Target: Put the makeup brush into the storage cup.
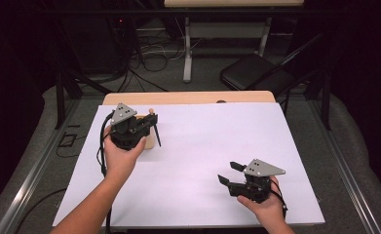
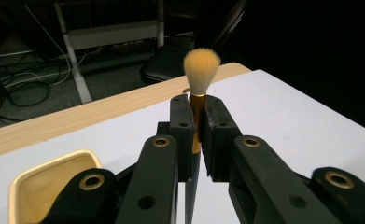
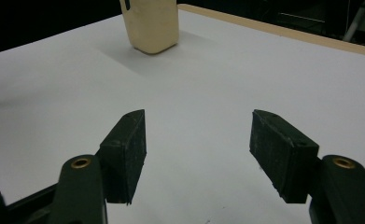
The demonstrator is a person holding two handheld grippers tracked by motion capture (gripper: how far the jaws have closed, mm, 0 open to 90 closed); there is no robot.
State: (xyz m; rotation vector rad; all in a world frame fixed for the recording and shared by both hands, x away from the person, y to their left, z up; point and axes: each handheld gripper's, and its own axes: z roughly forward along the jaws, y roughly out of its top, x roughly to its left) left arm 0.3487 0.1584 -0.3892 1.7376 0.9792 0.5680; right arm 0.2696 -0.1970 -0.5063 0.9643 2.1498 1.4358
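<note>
white-covered worktop (image 1: 193, 161) with a wooden edge along the far side; beyond it on the floor, a black folding chair (image 1: 256, 73) and tangled cables (image 1: 149, 53). cream plastic cup (image 3: 151, 23) standing upright near the far left corner, just beside the left tongs (image 2: 196, 140). left tongs clamped shut on a brush (image 2: 200, 88), gold ferrule pinched between the pads, pale bristles sticking up past the tips, dark handle trailing below. right tongs (image 3: 196, 154) near the front right, spread wide, holding nothing, well apart from the brush and cup.
</note>
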